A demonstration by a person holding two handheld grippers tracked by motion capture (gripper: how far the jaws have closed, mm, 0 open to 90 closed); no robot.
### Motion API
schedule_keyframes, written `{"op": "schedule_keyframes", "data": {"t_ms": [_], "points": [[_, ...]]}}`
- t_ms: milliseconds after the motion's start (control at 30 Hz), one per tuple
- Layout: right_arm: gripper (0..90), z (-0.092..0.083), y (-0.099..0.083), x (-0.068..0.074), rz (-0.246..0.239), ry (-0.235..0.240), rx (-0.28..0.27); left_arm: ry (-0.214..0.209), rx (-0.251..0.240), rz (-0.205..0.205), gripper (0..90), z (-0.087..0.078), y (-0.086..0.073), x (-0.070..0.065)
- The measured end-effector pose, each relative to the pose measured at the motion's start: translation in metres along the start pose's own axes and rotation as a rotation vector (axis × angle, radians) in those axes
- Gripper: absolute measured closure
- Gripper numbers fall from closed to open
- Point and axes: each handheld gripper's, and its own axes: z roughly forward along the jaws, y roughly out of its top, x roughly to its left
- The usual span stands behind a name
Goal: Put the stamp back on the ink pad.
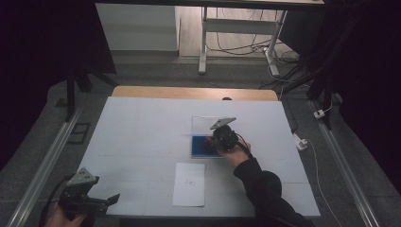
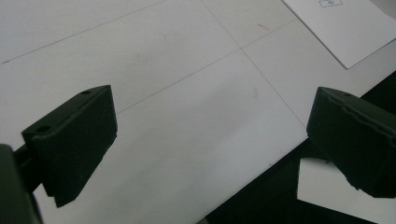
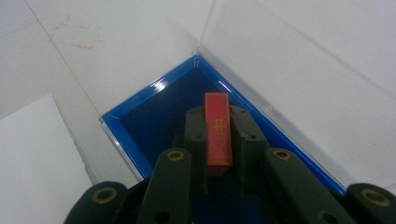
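Observation:
A clear-lidded box with a blue lining point(image 1: 197, 145) point(image 3: 140, 122) lies open at the table's middle, its lid point(image 1: 205, 124) standing up at the back. My right gripper point(image 1: 213, 142) point(image 3: 217, 119) hangs over the blue tray, shut on a small red block with gold marks point(image 3: 218, 129); in the high view the block shows as a red spot point(image 1: 208, 140). My left gripper point(image 1: 112, 198) point(image 2: 210, 140) is at the table's front left corner, open, with nothing between its jaws.
A white paper sheet point(image 1: 189, 184) point(image 2: 343, 28) point(image 3: 37, 158) lies in front of the box. The white table top point(image 1: 142, 132) ends at a wooden strip point(image 1: 194, 92) at the back. Rails, cables and a desk frame stand beyond.

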Motion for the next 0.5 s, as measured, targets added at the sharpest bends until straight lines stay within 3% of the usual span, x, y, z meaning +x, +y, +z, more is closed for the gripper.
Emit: {"op": "schedule_keyframes", "data": {"t_ms": [500], "points": [[64.6,-0.007,0.0029,0.0022,0.015,-0.003,-0.034,-0.001,-0.001,0.001,2.0,-0.0002,-0.0001,-0.0001]]}}
